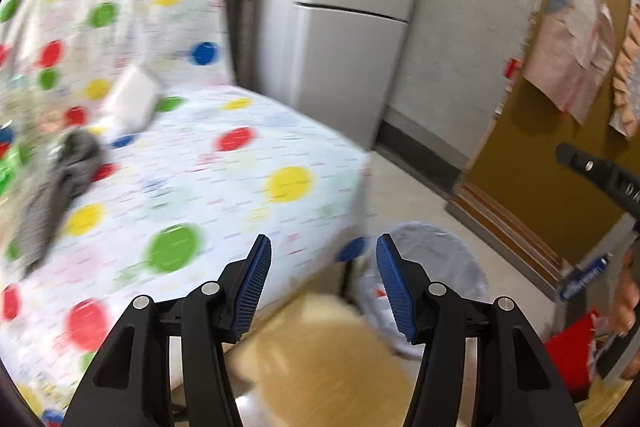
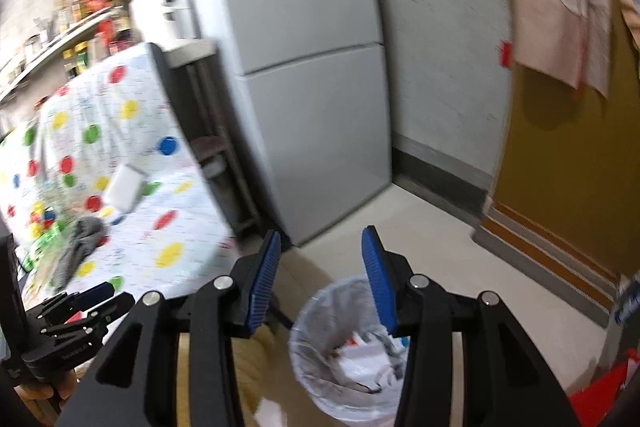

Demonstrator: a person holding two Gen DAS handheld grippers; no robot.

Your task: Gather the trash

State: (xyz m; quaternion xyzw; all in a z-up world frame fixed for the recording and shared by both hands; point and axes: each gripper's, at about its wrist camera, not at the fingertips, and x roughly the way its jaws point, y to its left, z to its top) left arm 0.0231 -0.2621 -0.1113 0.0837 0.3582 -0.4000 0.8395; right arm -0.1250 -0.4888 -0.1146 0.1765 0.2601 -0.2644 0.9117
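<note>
Since both tools are seen released w/ nothing between the jaws, left tool (image 1: 324,259) and right tool (image 2: 320,255), more trash is prob. to be fetched from the spotted bench (image 1: 224,187); the lined bin (image 2: 316,379) sits on the floor just beside it.

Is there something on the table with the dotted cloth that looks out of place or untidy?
Yes. A grey cloth lies crumpled near the left side of the dotted tablecloth, and a white box-like item sits tilted behind it. Blur hides what they are exactly.
</note>
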